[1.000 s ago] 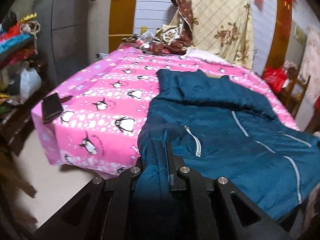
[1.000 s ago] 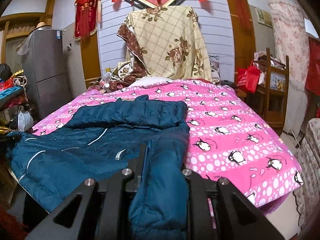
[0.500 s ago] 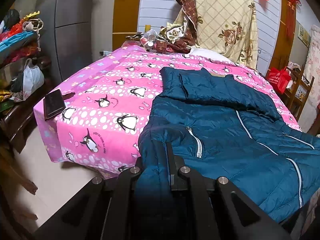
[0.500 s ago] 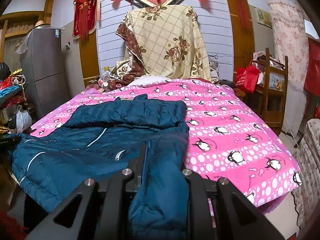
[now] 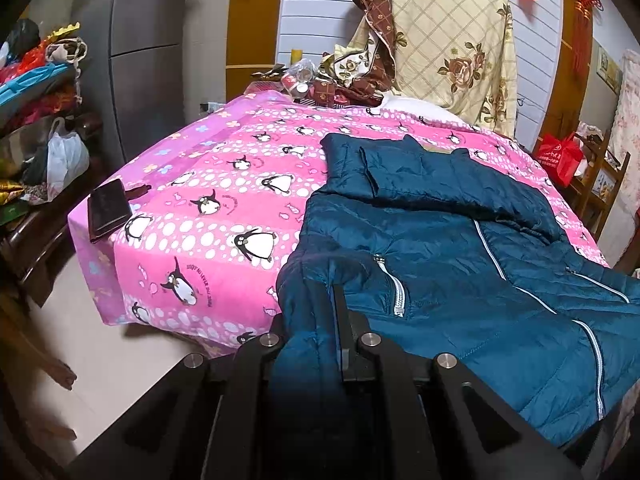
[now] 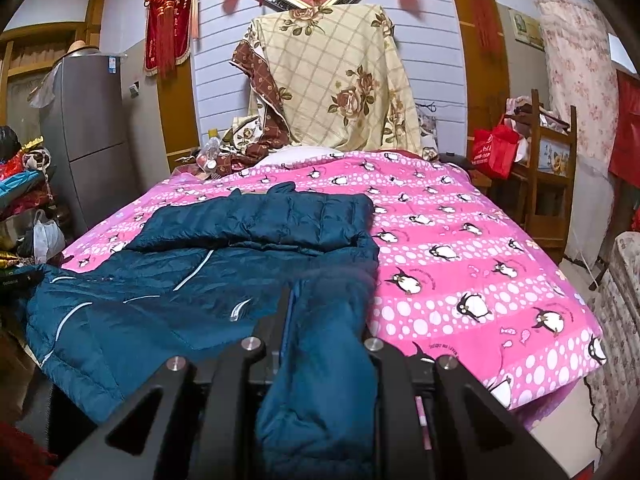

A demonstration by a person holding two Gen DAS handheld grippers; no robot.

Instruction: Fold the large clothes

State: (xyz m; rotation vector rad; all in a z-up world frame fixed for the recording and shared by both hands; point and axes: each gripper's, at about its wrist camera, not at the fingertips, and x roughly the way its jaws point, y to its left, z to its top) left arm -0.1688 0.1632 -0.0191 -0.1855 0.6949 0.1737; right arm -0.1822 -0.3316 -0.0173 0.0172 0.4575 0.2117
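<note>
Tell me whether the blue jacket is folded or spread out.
Partly folded: the jacket has its top part turned down over the body, while the lower half lies spread across the bed.

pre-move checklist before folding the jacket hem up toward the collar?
1. Left tool shut on blue jacket hem: ok.
2. Right tool shut on the jacket: ok.
3. Sleeves folded across the chest: ok.
4. Jacket fully on the pink bedspread: not ok, the near hem hangs over the bed's edge.
5. Landing zone at the collar free: ok, only bedspread around it.
6. Dark wallet outside the fold path: ok, at the bed's left corner, apart from the jacket.
</note>
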